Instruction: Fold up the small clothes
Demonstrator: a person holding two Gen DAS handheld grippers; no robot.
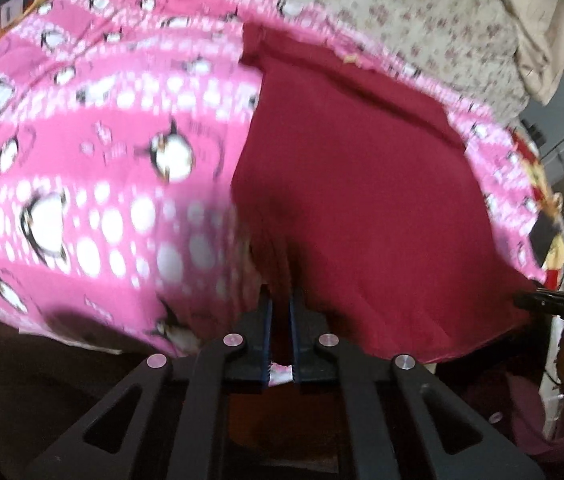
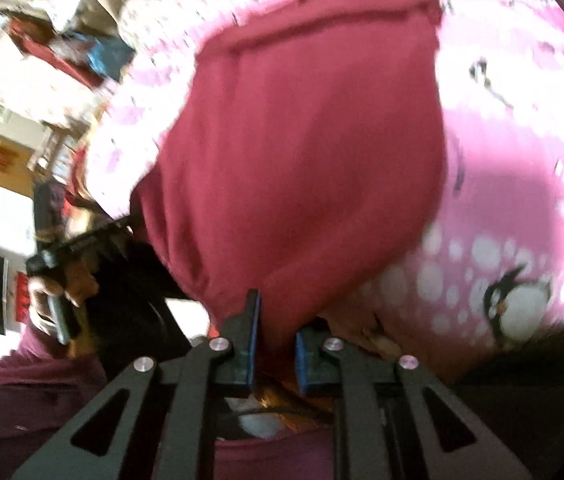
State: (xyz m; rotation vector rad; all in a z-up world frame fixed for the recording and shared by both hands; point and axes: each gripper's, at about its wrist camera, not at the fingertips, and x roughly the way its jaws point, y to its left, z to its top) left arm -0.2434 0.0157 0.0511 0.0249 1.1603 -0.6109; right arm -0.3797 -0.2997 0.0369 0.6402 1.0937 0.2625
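My left fingers (image 1: 281, 320) are clenched on the near edge of the maroon garment (image 1: 362, 200) — the cloth bunches into pleats where the blue pads pinch it, and nothing of a gap shows between them. My right fingers (image 2: 276, 320) grasp the same garment at another point of its near edge; there the fabric fills the narrow space between the pads and gathers into folds just above them.

From both grips the maroon cloth spreads away from me, its far hem lying flat on a pink blanket (image 1: 82, 140) printed with penguins and white dots. The blanket covers the bed, and beyond it lies a cream sheet (image 1: 422, 20) with small flowers.

In the left wrist view the other gripper's black body (image 1: 562, 308) shows at the right edge, touching the garment's corner. In the right wrist view a hand (image 2: 48, 292) wrapped around a black handle appears at the left — blurred, beside the garment's side edge.
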